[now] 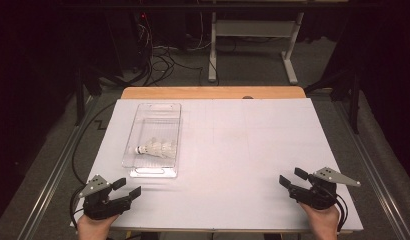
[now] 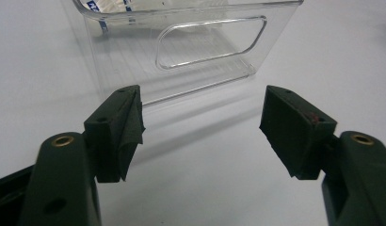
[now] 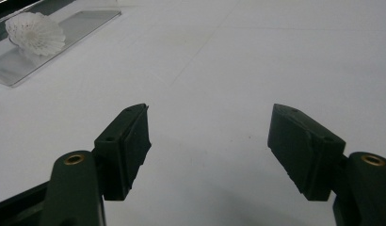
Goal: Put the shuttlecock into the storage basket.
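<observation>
L gripper (image 1: 127, 188): I've got it at near-left table edge, jaws spread wide, nothing in them, just short of bin's near end.
R gripper (image 1: 294, 178): near-right edge, jaws apart, empty, well away from bin.
Bin (image 1: 138, 120): clear plastic, left half of white table (image 1: 243, 150).
Shuttlecocks (image 1: 155, 148): white, lying inside bin, toward its near end.

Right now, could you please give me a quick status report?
Left gripper open, empty; right gripper open, empty. White feathered shuttlecock lying inside clear plastic bin. Nothing in the way.
</observation>
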Motion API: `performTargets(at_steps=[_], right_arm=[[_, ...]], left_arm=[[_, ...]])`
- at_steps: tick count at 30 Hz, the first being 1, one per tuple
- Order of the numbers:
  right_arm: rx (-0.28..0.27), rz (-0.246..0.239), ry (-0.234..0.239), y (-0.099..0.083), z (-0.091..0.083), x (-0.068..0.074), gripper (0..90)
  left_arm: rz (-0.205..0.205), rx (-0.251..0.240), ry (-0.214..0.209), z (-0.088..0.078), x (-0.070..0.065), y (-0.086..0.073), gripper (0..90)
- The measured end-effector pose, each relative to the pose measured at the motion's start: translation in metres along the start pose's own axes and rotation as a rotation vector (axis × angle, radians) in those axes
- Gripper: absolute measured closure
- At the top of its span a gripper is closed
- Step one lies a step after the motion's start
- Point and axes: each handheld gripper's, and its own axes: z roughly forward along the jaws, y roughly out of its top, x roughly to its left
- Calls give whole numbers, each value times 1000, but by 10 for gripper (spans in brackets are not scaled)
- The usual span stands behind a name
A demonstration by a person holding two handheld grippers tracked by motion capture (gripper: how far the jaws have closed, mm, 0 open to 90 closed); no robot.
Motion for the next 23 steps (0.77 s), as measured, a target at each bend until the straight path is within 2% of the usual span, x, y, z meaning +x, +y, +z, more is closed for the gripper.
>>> performTargets(at_steps=[23], right_arm=[[-12, -4, 0, 0, -1, 0, 303]], left_arm=[[2, 0, 3, 0, 0, 0, 312]])
